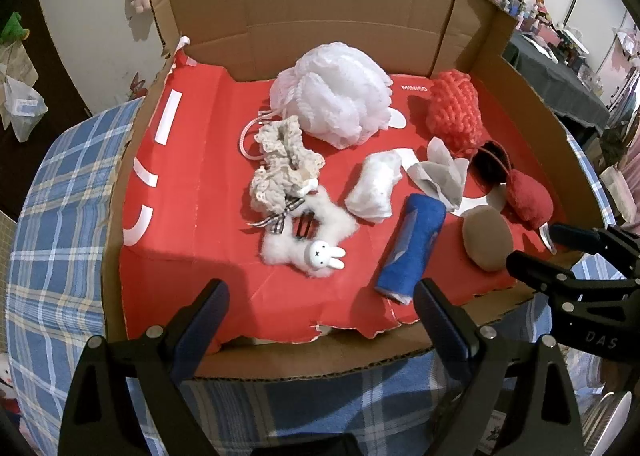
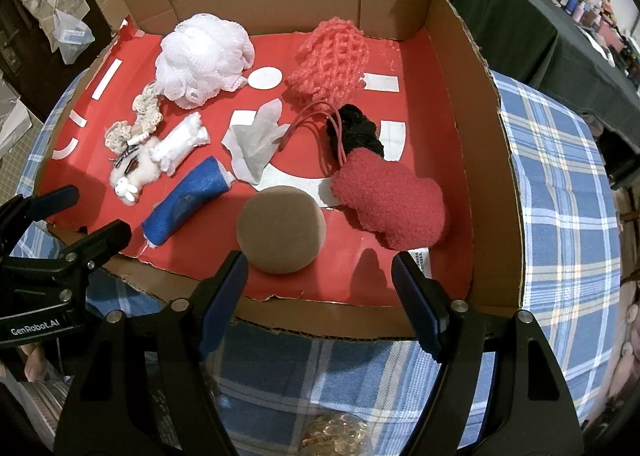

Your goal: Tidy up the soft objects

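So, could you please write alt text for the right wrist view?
An open claw hovers at the near edge of a cardboard box lined in red, just before a brown sponge. Beyond lie a red pouch, a blue roll, a white loofah and other soft items.

Holding my left gripper (image 1: 320, 312) above near edge of cardboard box (image 1: 328, 360), jaws spread wide, nothing between pads. Keeping my right gripper (image 2: 320, 288) over same edge, to right of left one, jaws also gaping, empty. Both pointing into box.
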